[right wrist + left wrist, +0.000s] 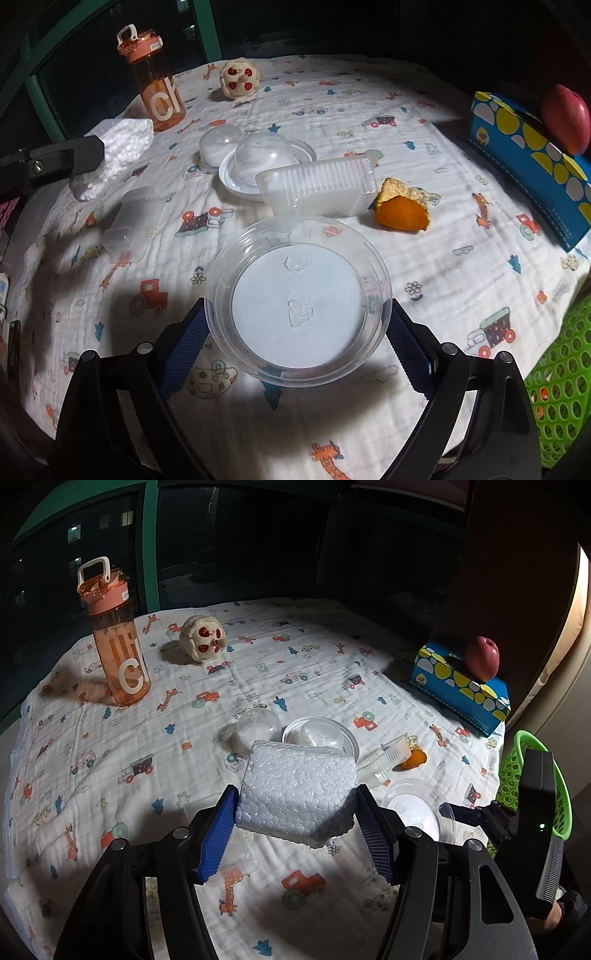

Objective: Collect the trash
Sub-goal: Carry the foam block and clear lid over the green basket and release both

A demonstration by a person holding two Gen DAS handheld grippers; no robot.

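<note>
My left gripper is shut on a white styrofoam block and holds it above the table; the block also shows in the right wrist view. My right gripper is shut on a clear round plastic lid, its blue pads against both sides of the rim. The lid also shows in the left wrist view. On the cloth lie a ribbed plastic tray, an orange peel, two clear domed containers and a small clear box.
A green perforated basket stands off the table's right edge. An orange water bottle, a skull toy, and a blue tissue box with a red apple on it sit on the cartoon-print cloth.
</note>
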